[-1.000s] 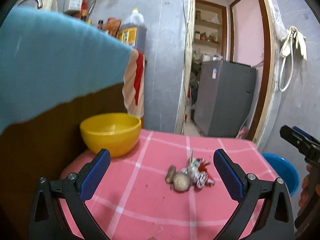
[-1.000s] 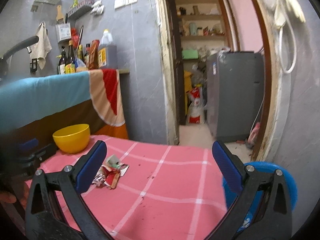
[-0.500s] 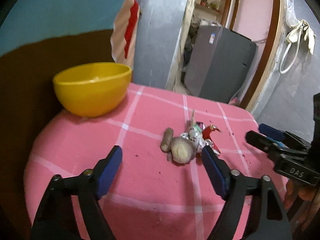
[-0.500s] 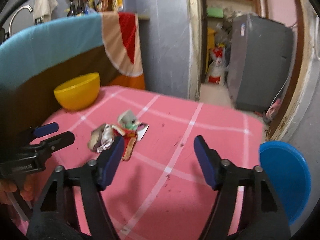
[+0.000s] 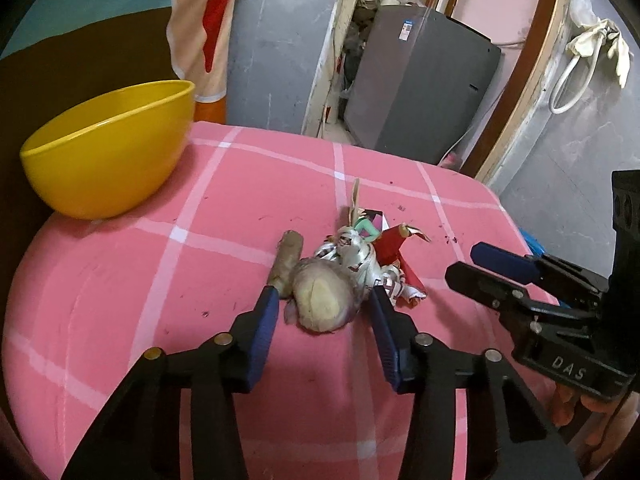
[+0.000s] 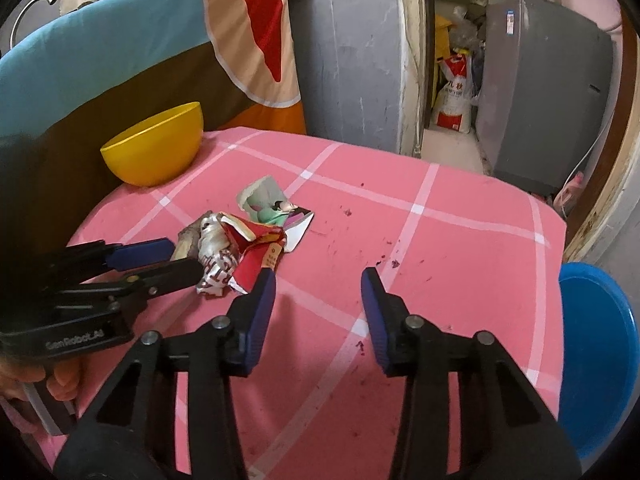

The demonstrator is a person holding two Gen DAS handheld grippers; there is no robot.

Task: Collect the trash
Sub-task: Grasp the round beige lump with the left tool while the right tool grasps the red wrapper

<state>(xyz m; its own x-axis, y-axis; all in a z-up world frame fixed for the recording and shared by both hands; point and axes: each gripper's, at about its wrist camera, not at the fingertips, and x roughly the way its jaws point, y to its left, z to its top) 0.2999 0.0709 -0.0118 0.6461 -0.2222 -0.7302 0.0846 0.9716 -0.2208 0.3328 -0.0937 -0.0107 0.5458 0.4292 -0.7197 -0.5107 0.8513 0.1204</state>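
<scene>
Between the left tool's (image 5: 324, 312) spread fingers, a vegetable scrap (image 5: 322, 300).

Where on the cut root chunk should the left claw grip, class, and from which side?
Grip the root chunk across its rounded sides, coming from the near edge: its pale cut face points at the left claw, whose open jaws already flank it.
</scene>
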